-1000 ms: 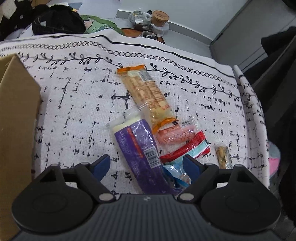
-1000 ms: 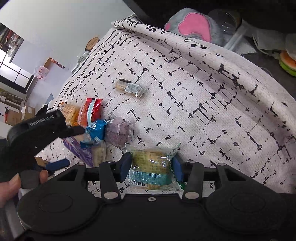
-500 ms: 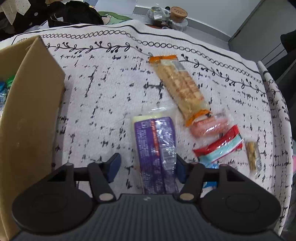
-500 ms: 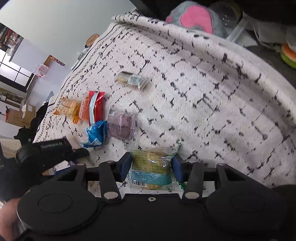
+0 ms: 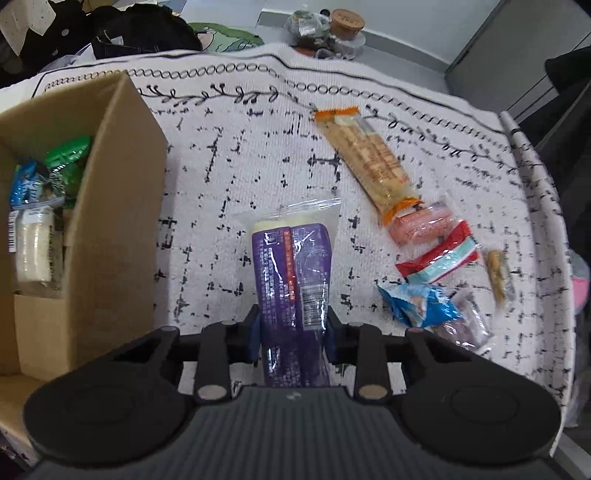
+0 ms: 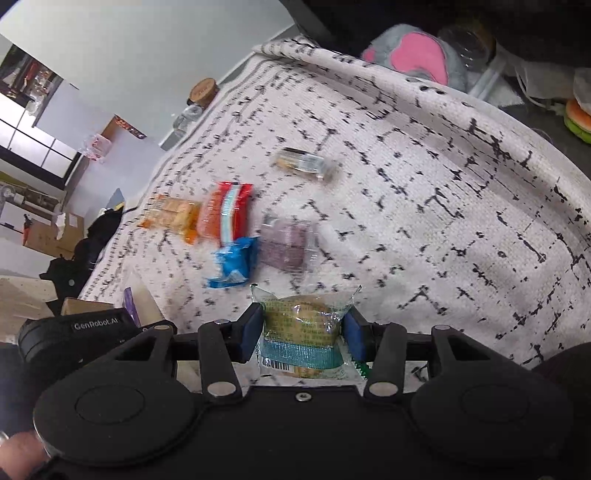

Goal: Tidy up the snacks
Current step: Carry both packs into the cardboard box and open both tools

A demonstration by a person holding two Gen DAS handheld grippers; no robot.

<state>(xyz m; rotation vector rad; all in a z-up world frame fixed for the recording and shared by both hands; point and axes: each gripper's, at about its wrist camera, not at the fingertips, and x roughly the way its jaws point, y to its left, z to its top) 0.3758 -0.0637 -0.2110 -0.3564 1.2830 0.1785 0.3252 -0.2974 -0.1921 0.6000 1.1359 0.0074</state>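
My left gripper (image 5: 291, 334) is closing on a long purple snack packet (image 5: 291, 273); its blue pads press both sides of the packet, which lies pointing away over the patterned cloth (image 5: 229, 177). To its left stands an open cardboard box (image 5: 110, 206) holding several snacks. My right gripper (image 6: 303, 330) is shut on a clear-wrapped cake packet with a teal band (image 6: 304, 332), held just above the cloth. Loose on the cloth lie an orange cracker pack (image 5: 365, 158), a pink packet (image 5: 421, 227), a red and teal packet (image 5: 439, 258), a blue packet (image 5: 417, 304) and a small bar (image 5: 496, 275).
The cloth drops off at the right edge (image 5: 543, 206). Beyond the far edge are jars with a wooden lid (image 5: 343, 20) and dark bags (image 5: 140, 33). A grey and pink plush (image 6: 413, 55) lies past the cloth in the right wrist view. The left device and a hand (image 6: 22, 452) show there too.
My left gripper has swung left toward the box while its jaws closed onto the purple packet. My right gripper has lifted slightly, still gripping the cake packet.
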